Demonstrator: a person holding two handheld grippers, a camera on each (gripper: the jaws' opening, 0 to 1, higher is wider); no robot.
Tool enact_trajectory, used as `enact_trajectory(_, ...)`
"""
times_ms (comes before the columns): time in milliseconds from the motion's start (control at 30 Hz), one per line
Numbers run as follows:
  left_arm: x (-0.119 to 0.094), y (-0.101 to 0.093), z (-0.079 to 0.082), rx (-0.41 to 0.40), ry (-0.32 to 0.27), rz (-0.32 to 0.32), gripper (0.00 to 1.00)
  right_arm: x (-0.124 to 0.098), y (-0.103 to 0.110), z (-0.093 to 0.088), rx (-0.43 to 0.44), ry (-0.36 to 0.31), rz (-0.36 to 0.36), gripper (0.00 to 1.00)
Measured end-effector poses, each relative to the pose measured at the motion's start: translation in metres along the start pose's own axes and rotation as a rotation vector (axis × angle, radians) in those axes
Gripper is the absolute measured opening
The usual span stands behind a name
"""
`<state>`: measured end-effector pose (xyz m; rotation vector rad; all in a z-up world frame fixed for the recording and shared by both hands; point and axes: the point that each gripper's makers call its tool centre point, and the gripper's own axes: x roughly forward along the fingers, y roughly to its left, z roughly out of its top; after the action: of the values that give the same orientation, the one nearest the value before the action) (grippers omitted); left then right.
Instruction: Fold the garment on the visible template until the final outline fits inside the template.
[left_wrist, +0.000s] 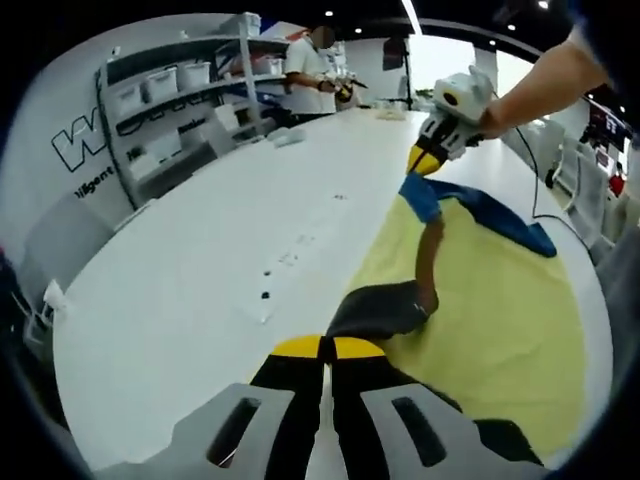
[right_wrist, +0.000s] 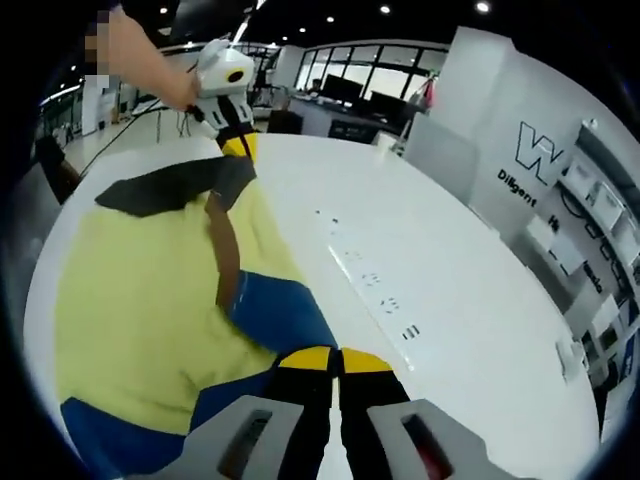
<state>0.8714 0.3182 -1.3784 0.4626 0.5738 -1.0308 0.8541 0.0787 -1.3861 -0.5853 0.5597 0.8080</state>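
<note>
A yellow garment (left_wrist: 490, 310) with a blue part (left_wrist: 425, 197) and a dark part (left_wrist: 380, 310) lies on the white table (left_wrist: 220, 230). A brown band (left_wrist: 430, 255) runs between the two parts. My left gripper (left_wrist: 325, 348) is shut on the dark part at the garment's near edge. At the far edge my right gripper (left_wrist: 428, 158), held by a person's hand, is shut on the blue part. In the right gripper view my right gripper (right_wrist: 335, 360) pinches the blue cloth (right_wrist: 280, 315), and my left gripper (right_wrist: 238, 148) holds the dark cloth (right_wrist: 180, 185) across the yellow garment (right_wrist: 140, 300).
Small dark marks (left_wrist: 266, 294) and a faint strip lie on the table beside the garment, also as marks (right_wrist: 385, 300). Shelves with white bins (left_wrist: 170, 90) stand at the left. A person (left_wrist: 305, 70) stands at the table's far end. A cable (left_wrist: 535, 180) trails off the table's right side.
</note>
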Motion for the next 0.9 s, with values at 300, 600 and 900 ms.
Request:
enact_trajectory(300,0.013,0.011,-0.007,-0.067,0.050,0.050,0.06,0.024,-0.009,-0.007,0.055,0.050,-0.030,0.00)
enact_trajectory(600,0.009,0.022,-0.020,-0.193,0.091,0.108,0.07,0.027,-0.016,-0.017,0.114,0.118,-0.076,0.10)
enact_trajectory(900,-0.012,0.026,-0.018,-0.233,0.061,0.131,0.06,0.009,-0.003,-0.014,0.091,0.089,-0.072,0.10)
